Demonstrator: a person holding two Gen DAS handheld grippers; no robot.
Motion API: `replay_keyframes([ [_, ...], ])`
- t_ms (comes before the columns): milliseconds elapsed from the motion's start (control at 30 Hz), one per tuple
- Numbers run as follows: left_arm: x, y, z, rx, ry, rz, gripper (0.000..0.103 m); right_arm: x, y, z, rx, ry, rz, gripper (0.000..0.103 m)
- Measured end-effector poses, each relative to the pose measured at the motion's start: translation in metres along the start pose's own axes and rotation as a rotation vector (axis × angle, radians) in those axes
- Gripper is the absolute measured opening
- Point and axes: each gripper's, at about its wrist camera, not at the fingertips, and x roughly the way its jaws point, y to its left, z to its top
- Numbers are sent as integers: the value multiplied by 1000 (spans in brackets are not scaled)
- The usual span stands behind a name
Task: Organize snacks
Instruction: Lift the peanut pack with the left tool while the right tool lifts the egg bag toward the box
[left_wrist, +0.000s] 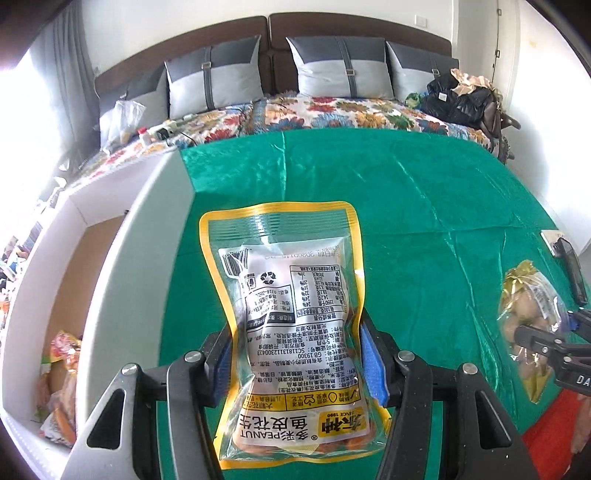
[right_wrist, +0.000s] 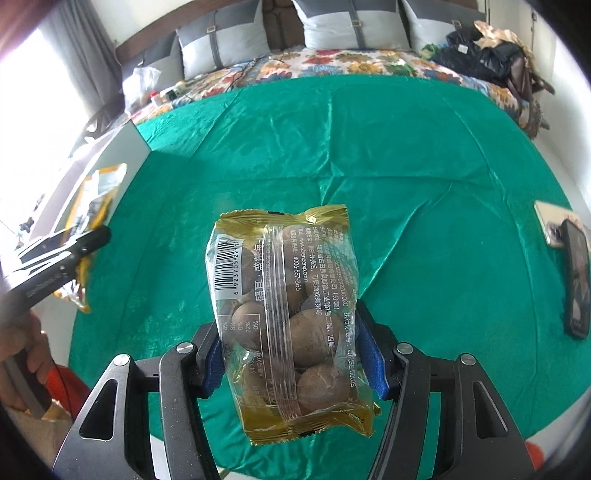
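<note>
Both packets are off the green-covered table (left_wrist: 406, 192) and held in the air. The left gripper (left_wrist: 297, 365) has its blue pads pressed against the two long sides of the peanut packet (left_wrist: 291, 325), jaws roughly half closed, with the bag pinched narrow at the waist and its heavy, nut-filled bottom hanging below the pads. The right gripper (right_wrist: 291, 360) holds the gold nut packet (right_wrist: 291, 317) the same way, about half closed on its lower half, the round nuts bulging between the pads. A white box (left_wrist: 110, 236) with a brown floor stands at the table's left edge, and other snack bags (left_wrist: 61, 373) already lie in it, so that is probably where these belong. The chief risk is slippage: both wrappers are glossy film, gripped only by the sides, and the loose contents can shift, letting a bag slide down or swing out during a quick move. Squeezing harder might crush the peanuts or burst a seal. The two grippers also hang close together near the left side, so carrying both towards the box at once could knock them together, or catch a bag on the box's tall white wall. A phone (right_wrist: 576, 280) lies at the right edge, well clear.
</note>
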Motion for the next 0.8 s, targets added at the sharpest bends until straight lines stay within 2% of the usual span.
replay_keyframes([
  [333,-51,40,-18,-7,-60,50,56,-3,65,-15,-166,10,23,63],
  [433,-62,64,-22,-68,-42,-18,57,1,88,-20,-203,30,48,63],
  [500,-72,91,-22,-145,-31,-84,57,0,107,-16,-209,43,100,63],
  [567,-83,124,-22,-208,-30,-91,57,-4,129,-7,-210,65,181,63],
  [667,-99,180,-26,-281,-45,-29,57,-15,178,15,-228,72,315,63],
  [800,-101,258,-42,-384,-33,104,57,-34,263,41,-350,14,406,64],
])
